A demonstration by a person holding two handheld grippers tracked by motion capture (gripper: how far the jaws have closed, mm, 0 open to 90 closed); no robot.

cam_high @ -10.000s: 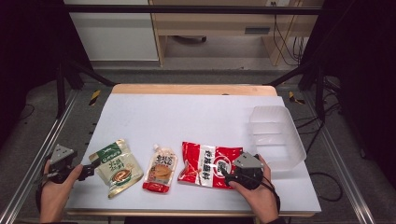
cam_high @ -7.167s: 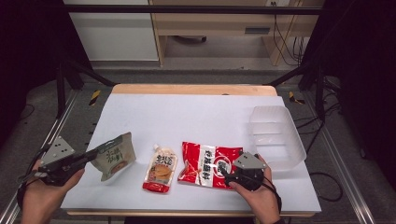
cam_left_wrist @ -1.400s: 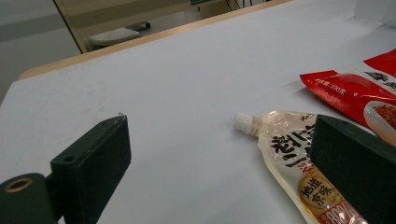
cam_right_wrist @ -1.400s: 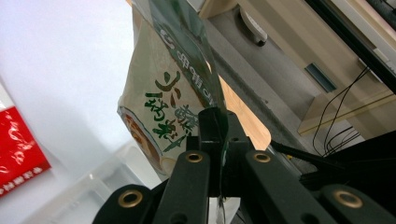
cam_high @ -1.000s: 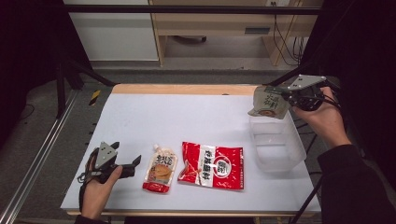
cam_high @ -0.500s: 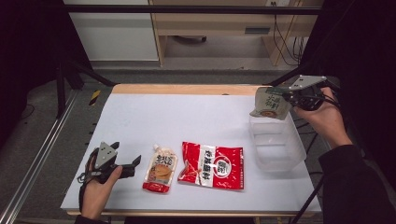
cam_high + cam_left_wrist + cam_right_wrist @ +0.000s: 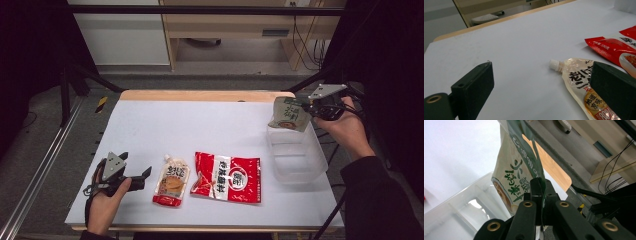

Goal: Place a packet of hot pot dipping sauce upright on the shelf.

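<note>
Since ten seconds back the green-and-cream pouch has gone from the table's near left corner to the far right, and the left gripper that lay beside it then now rests on the white table with its jaws spread wide and nothing between them; the right gripper, which sat on the red packet before, is now raised at the far right; over the last half second the pouch has barely shifted.

Just right of the left gripper lies a spouted pouch, its white cap pointing away from the person; in the left gripper view one jaw overlaps its printed face; next comes the red packet, flat and just beside the spouted pouch; further right stands a clear plastic tub at the table's right edge.

The right gripper is clenched on the green-and-cream pouch, pinching its edge; the pouch hangs tilted over the tub's far end, clear of the table; it is pale with green lettering and a round brown picture near its lower end.
</note>
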